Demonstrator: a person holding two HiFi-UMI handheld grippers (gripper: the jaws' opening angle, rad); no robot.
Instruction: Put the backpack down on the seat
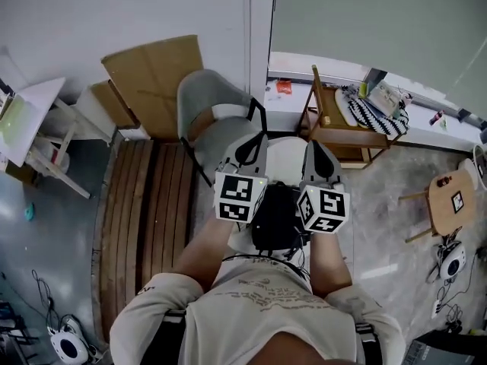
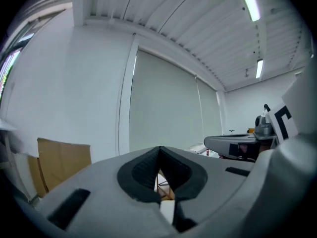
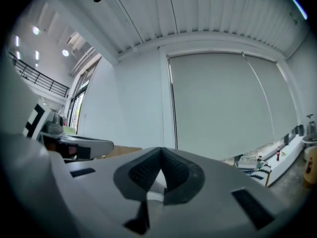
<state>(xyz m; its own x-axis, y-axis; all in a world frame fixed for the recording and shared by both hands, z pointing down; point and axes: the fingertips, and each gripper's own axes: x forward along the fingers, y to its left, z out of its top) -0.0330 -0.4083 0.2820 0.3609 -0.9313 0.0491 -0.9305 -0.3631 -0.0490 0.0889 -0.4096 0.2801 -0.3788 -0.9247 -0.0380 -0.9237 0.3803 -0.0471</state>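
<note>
In the head view a black bag, which looks like the backpack [image 1: 274, 217], rests on a round white seat [image 1: 285, 158] right in front of me. The two marker cubes hide part of it. My left gripper [image 1: 255, 144] and right gripper [image 1: 317, 152] are held side by side above it, pointing up and away at the wall. Both are shut with nothing between the jaws. In the left gripper view the left gripper's [image 2: 159, 151] pads meet, and the same holds for the right gripper [image 3: 161, 155] in its own view. Neither touches the backpack.
A grey chair [image 1: 207, 116] stands just beyond the white seat, with cardboard sheets [image 1: 152, 78] leaning on the wall behind it. To the right is a wooden chair [image 1: 335, 124] with a striped cloth. A slatted wooden platform [image 1: 144, 211] lies at the left, a small round stool [image 1: 450, 198] at the far right.
</note>
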